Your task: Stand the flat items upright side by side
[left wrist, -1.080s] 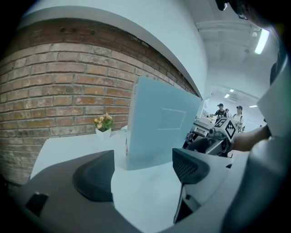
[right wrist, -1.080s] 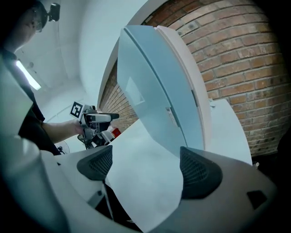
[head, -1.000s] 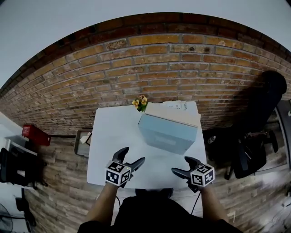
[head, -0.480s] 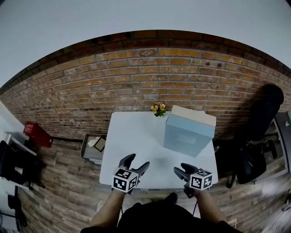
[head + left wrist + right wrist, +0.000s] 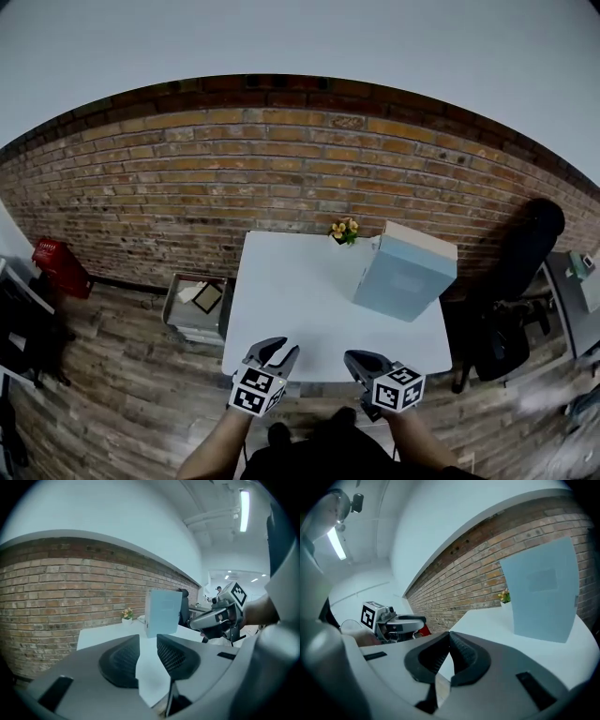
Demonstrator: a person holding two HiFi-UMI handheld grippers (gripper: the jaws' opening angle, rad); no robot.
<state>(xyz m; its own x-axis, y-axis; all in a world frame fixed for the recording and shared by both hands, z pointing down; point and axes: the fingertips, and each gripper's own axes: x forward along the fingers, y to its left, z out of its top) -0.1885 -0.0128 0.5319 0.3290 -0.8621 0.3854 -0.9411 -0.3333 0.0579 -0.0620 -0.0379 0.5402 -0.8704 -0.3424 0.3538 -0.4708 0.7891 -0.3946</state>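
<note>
left hand-held gripper (image 5: 280, 348): closing, slightly apart, empty | right hand-held gripper (image 5: 353, 360): closed | both at table (image 5: 291, 291) near edge | box (image 5: 408, 277) far-right

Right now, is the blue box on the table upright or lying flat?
Upright: the blue box stands tall on its bottom edge on the table, its broad face vertical in both gripper views.

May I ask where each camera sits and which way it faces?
Head view: on the head, steeply down at the table; left gripper, right gripper show.
Left gripper view: on that gripper, along its empty fingers, just closing but apart, toward the blue box.
Right gripper view: likewise, along shut fingers.
All share the blue box.
</note>
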